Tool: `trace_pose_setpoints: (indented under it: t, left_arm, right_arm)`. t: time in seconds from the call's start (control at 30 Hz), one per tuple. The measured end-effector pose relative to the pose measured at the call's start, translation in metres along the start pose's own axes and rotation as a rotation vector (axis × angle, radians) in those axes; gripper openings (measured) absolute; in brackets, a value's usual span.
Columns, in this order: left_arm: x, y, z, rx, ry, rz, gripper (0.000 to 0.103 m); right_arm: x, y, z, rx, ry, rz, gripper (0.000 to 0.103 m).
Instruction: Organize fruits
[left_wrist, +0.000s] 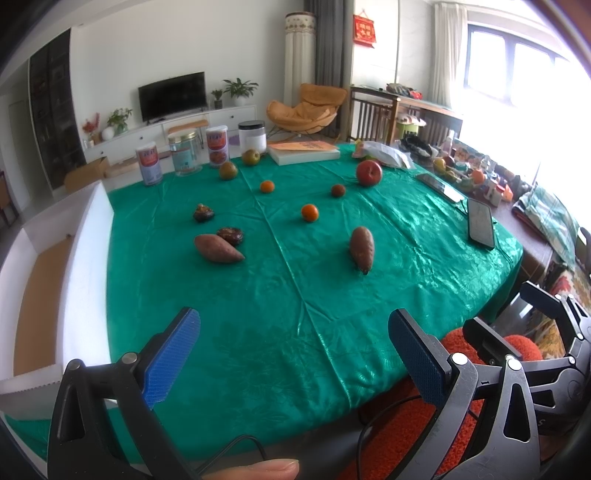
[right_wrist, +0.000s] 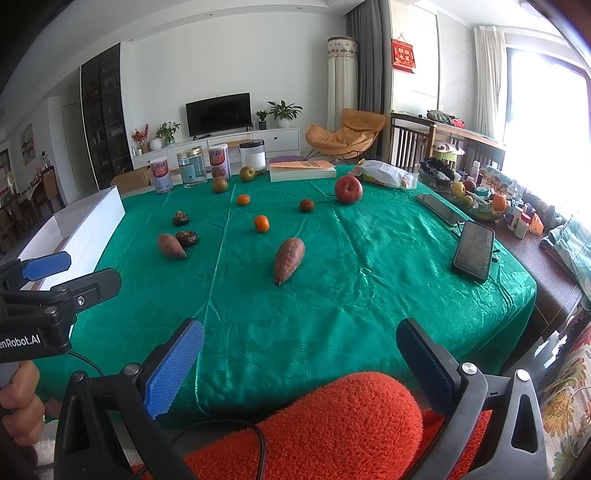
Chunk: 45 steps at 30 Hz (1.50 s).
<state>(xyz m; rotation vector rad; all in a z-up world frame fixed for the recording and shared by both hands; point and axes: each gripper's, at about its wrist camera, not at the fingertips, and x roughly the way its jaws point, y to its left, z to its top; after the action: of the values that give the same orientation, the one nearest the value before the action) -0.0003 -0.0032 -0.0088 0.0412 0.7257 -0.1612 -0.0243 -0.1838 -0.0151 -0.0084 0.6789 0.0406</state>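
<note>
Left wrist view: the white foam box w/ brown cardboard floor (left_wrist: 86, 236) is cut off at the left edge, its near end out of frame; a fingertip (left_wrist: 266, 468) shows at the bottom edge, rest of the hand hidden. Left gripper (left_wrist: 293, 326), blue-padded black fingers, is spread wide w/ nothing between, hovering over the near part of the shiny green tablecloth (left_wrist: 295, 295). Fruit lies loose on the cloth: red apple (left_wrist: 369, 172) far right, two greenish-brown pears (left_wrist: 228, 170) near the row of tall jars and tins (left_wrist: 184, 155), small bright oranges (left_wrist: 309, 212), a small dark reddish fruit (left_wrist: 338, 190), two wrinkled dark lumps, poss. mangosteens (left_wrist: 203, 213), too small to be sure. Two reddish-brown sweet potatoes (left_wrist: 362, 249), one mid-right, one left touching a dark lump. Near half of the cloth is bare. Right wrist view: right gripper (right_wrist: 299, 336), same blue pads, also wide apart and empty, above the near cloth edge; fuzzy orange-red cushion (right_wrist: 332, 417) hides the table's front edge. Left gripper (right_wrist: 48, 266) enters at left, a hand (right_wrist: 20, 398) on its handle, partly cut off. Black smartphone (right_wrist: 474, 249) lies flat near the cloth's right edge, a second dark slab (right_wrist: 437, 208) beyond it. Box sits just off the cloth's left side.
</note>
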Motion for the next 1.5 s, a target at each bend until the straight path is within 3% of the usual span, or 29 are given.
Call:
trace_pose_setpoints:
  t: [0.47,0.53,0.6,0.67,0.77,0.83,0.9,1.0,1.07,1.23,1.5]
  left_arm:
    - [0.000,0.001,0.000,-0.001,-0.003,0.000,0.102]
    - [0.000,0.002,0.001,-0.008,-0.004,0.000,0.102]
    - [0.002,0.003,0.002,-0.015,0.000,-0.004,0.102]
    - [0.003,0.003,0.003,-0.017,-0.003,-0.006,0.102]
    - [0.002,0.002,0.000,-0.034,-0.008,-0.010,0.102]
    - [0.006,0.003,-0.002,-0.045,0.002,-0.008,0.102]
    - [0.011,0.007,-0.001,-0.051,0.020,0.004,0.102]
    - [0.018,0.018,0.000,-0.052,0.022,0.037,0.102]
    - [0.027,0.027,0.002,-0.047,0.027,0.077,0.102]
    - [0.061,0.055,-0.003,-0.115,0.086,0.121,0.102]
    - [0.101,0.044,-0.030,-0.089,0.157,0.132,0.102]
  right_arm:
    - [0.002,-0.001,0.001,-0.016,0.003,-0.003,0.103]
    - [-0.001,-0.009,0.012,-0.093,0.020,0.020,0.103]
    - [-0.006,-0.027,0.033,-0.236,0.093,0.058,0.103]
    - [-0.018,-0.047,0.056,-0.446,0.199,-0.046,0.103]
    - [-0.031,-0.059,0.066,-0.799,0.294,-0.352,0.103]
    - [-0.029,-0.052,0.062,-0.889,0.284,-0.401,0.103]
    - [-0.021,-0.037,0.061,-0.788,0.199,-0.280,0.103]
    - [0.010,-0.021,0.050,-0.404,0.147,0.055,0.103]
    - [0.035,-0.009,0.037,-0.212,0.100,0.156,0.103]
    - [0.060,0.011,0.023,-0.028,-0.037,0.145,0.103]
    - [0.060,0.020,0.009,-0.045,-0.063,0.096,0.103]
